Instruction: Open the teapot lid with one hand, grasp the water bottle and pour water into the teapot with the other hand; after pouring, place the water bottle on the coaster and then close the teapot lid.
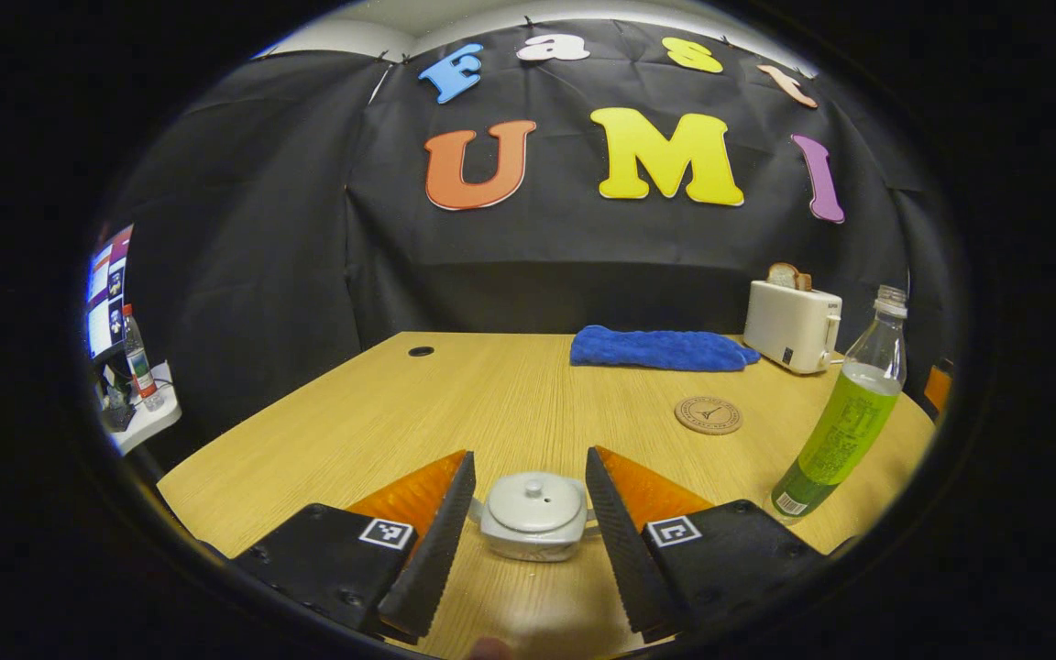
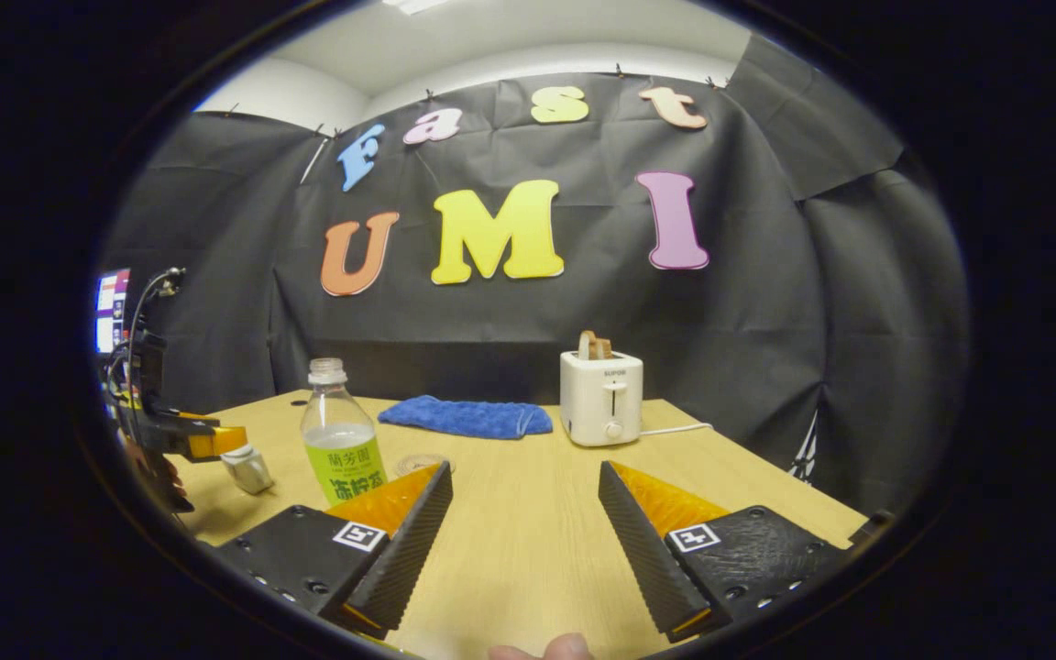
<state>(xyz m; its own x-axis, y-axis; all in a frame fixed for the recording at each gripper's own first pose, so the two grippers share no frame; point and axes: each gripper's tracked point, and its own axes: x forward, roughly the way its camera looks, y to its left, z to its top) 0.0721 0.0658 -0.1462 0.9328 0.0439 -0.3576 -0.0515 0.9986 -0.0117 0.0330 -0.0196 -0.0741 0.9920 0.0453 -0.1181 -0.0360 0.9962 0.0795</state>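
Wooden table (image 1: 491, 394): blue cloth (image 1: 661, 349) and toaster (image 1: 792, 325) at far edge. Water bottle (image 1: 844, 412) upright, right of the coaster (image 1: 709, 414), apart from it. Teapot (image 1: 533, 518), lid on, sits between left gripper (image 1: 531, 467) fingers; jaws apart. Right gripper (image 2: 525, 481) jaws apart, over bare table.
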